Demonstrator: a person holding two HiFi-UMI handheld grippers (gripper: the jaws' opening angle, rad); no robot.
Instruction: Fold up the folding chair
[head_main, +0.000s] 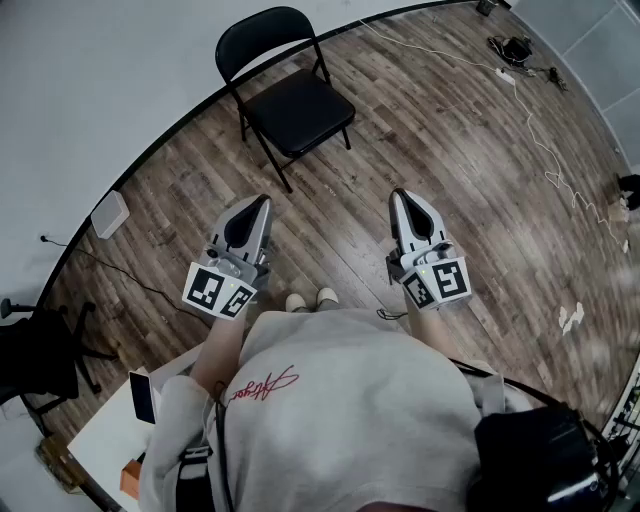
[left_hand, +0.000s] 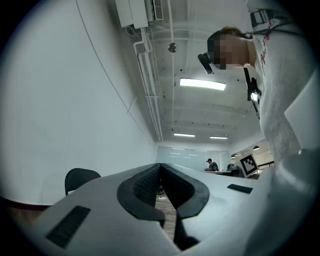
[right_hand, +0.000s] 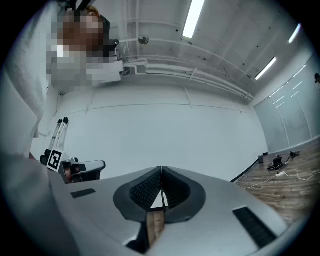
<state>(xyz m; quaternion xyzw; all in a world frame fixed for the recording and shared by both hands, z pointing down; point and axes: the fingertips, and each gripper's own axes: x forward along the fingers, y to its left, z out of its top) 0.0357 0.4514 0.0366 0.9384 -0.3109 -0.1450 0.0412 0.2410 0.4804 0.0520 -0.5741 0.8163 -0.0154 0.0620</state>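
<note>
Two sets of jaws pressed together on nothing: left gripper (head_main: 261, 203), right gripper (head_main: 400, 197), mid-frame. Black folding chair (head_main: 297, 108) stands opened out at upper centre-left, well apart from both. Risk: a shove on the backrest may skid it over the wood floor (head_main: 450, 150) instead of folding.

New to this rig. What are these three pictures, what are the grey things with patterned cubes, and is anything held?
No robot here: a person stands with a hand-held gripper in each hand. The head view looks down from the person's head at the left gripper and right gripper, each carrying a marker cube. The other two pictures come from cameras riding on the grippers, looking along their fingers. In both, the fingers meet at the tips with nothing between them, so nothing is held. Ahead on the wooden floor, near the wall, stands the black folding chair, open and untouched. Cables lie farther right.
</note>
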